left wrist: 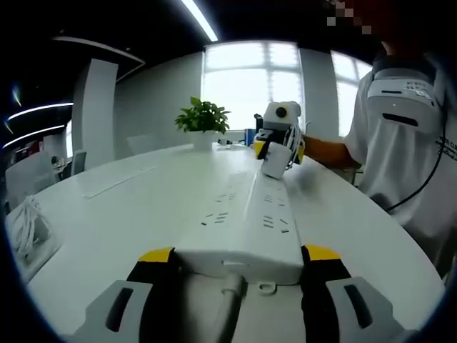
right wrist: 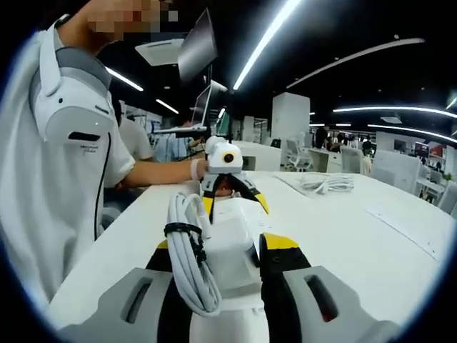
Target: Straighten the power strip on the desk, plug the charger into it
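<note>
Power strip (left wrist: pixel 246 229) lies lengthwise on the white counter (left wrist: pixel 128 214) in the left gripper view, its near end clamped by the left gripper (left wrist: pixel 239 268). In the right gripper view, the right gripper (right wrist: pixel 218 268) grasps the white charger (right wrist: pixel 228 243) (bundled cable (right wrist: pixel 191 250) attached) above the strip.

White desk (left wrist: pixel 128 214): power strip (left wrist: pixel 250 221), potted plant (left wrist: pixel 203 121), possibly cable bundle (right wrist: pixel 325 184).

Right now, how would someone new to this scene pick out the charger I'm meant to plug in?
Start at the big white desk and follow the long white power strip to its far end. There the right tongs hold a small white block, the charger. Its white cord, coiled and tied with a dark strap, hangs alongside, unlike the flat slotted strip.
</note>
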`<state>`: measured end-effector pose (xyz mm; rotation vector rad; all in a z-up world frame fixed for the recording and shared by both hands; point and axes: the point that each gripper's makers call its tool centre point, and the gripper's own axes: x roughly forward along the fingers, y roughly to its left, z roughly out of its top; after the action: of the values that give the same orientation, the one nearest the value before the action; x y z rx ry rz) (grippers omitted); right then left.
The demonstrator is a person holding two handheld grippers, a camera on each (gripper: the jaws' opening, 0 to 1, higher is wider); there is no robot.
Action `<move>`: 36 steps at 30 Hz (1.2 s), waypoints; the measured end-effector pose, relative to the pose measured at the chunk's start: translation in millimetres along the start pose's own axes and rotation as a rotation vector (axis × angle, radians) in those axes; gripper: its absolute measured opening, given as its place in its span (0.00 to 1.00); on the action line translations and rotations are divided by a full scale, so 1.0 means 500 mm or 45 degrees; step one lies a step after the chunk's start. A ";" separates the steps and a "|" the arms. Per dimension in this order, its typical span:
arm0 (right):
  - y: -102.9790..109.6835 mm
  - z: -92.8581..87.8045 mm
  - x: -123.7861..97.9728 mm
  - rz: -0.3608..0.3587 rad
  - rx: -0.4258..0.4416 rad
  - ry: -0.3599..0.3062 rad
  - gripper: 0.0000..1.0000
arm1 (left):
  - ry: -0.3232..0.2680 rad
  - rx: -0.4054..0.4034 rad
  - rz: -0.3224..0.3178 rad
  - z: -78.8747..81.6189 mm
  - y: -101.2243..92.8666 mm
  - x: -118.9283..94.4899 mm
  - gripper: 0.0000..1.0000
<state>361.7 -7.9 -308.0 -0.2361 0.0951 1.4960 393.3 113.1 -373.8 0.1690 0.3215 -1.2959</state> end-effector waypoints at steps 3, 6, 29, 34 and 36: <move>0.004 -0.006 0.000 -0.011 -0.025 0.054 0.37 | -0.001 0.000 0.002 0.000 0.001 0.000 0.70; -0.001 -0.016 -0.008 -0.051 -0.067 0.127 0.47 | -0.004 0.001 0.003 0.001 0.001 0.000 0.70; -0.022 -0.022 -0.067 -0.266 -0.034 0.241 0.97 | 0.006 -0.017 0.025 0.001 0.004 -0.008 0.71; -0.027 -0.024 -0.073 -0.296 -0.004 0.239 0.97 | -0.038 -0.026 0.010 0.016 -0.010 -0.013 0.76; -0.026 -0.025 -0.076 -0.303 0.009 0.237 0.97 | -0.060 -0.028 0.008 0.023 -0.016 -0.017 0.83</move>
<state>373.0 -48.2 -311.0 -0.3682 0.2146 1.2350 385.2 115.3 -359.8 0.1202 0.2945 -1.2875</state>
